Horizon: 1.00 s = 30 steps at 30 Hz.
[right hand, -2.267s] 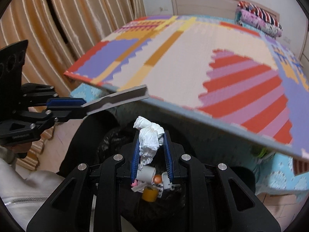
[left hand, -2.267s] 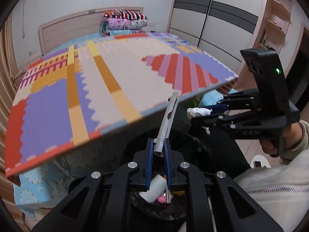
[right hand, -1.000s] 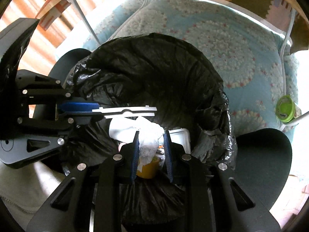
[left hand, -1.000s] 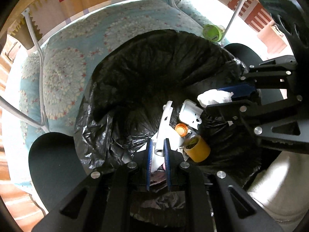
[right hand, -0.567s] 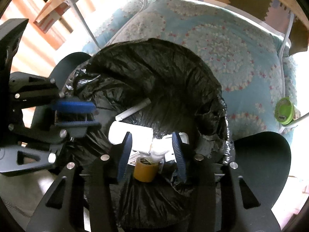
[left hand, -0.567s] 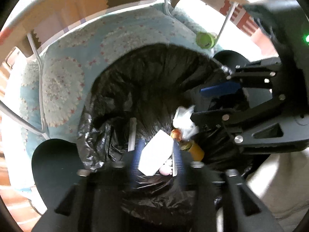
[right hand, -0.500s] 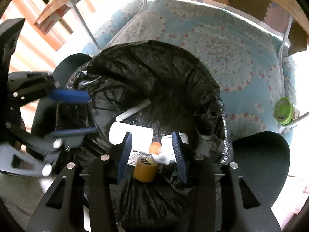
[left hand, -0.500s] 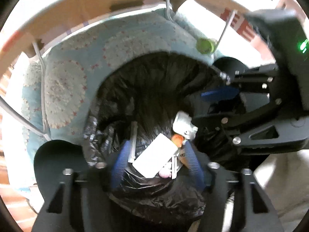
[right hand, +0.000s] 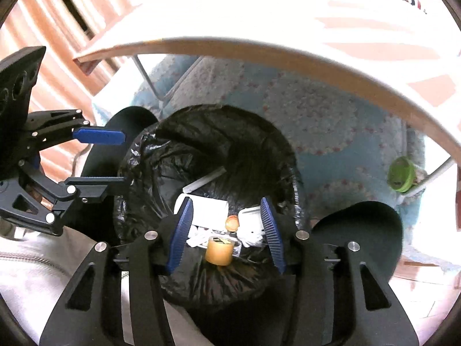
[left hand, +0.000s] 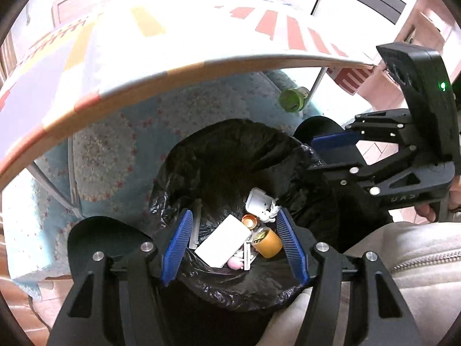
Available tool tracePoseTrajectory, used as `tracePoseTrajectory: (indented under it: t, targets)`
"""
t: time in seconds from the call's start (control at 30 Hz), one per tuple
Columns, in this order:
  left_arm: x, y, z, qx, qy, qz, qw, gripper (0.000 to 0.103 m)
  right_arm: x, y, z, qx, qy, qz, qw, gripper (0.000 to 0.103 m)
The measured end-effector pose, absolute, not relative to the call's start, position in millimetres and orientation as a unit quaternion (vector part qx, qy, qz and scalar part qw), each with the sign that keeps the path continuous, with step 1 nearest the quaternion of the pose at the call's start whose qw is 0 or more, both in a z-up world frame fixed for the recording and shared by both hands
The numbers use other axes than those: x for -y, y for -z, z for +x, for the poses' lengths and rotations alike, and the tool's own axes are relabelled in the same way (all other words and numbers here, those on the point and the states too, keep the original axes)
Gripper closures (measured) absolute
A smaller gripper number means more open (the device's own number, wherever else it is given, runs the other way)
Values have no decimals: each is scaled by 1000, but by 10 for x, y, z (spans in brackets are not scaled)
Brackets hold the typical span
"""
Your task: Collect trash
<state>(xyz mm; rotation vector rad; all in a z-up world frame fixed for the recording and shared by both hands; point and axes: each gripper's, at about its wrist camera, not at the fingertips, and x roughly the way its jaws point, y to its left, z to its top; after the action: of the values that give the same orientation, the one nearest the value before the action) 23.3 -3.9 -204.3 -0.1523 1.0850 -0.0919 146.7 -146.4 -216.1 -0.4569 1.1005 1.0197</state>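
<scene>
A bin lined with a black trash bag [left hand: 230, 155] [right hand: 207, 144] stands below both grippers. Inside lie a grey strip [left hand: 196, 225] [right hand: 204, 183], a white box [left hand: 223, 245] [right hand: 210, 209], a white case [left hand: 258, 203], crumpled white tissue [right hand: 198, 238], an orange cap [left hand: 249, 221] [right hand: 232, 222] and a yellow roll [left hand: 266, 242] [right hand: 218, 249]. My left gripper [left hand: 233, 216] is open and empty above the bag; it shows at the left of the right wrist view [right hand: 111, 158]. My right gripper [right hand: 224, 204] is open and empty above the bag; it shows at the right of the left wrist view [left hand: 322, 155].
A table with a colourful foam mat [left hand: 173, 28] [right hand: 317, 28] overhangs the bin, on thin metal legs [left hand: 72, 181]. A light blue patterned bedspread [left hand: 115, 132] hangs behind. A green cup [left hand: 291, 100] [right hand: 400, 176] sits by a table leg. Curtains [right hand: 57, 28] hang at the left.
My left gripper let go of the grey strip and my right gripper let go of the white tissue; both fell into the bag. Both grippers opened wide and rose.
</scene>
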Motion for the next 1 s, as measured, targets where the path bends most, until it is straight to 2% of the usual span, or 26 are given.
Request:
tracePoseTrajectory:
  t: [0.13,0.17,0.3,0.43,0.53,1.0]
  targets:
    - [46,1907,171,-506,52,-82,857,44,1531,2069,1411,-498,-469,-201,701,50]
    - [38,1868,155,-502,54,-86,859,40,1543,2044,1385,-499,-473,-202,698,46]
    - [-10,1703,95,-486,59,-119,864,34,1575,1992,1264,-506,-480,-208,685,35]
    - [15,1568,35,-478,59,-120,868,28,1615,1944,1195,-516,-484,-203,677,35]
    - [22,1515,-6,-473,55,-123,871,27,1670,1917,1190,-523,-482,-193,676,32]
    - [74,1452,-73,-472,54,-123,871,24,1724,1758,1030,-522,-486,-205,670,31]
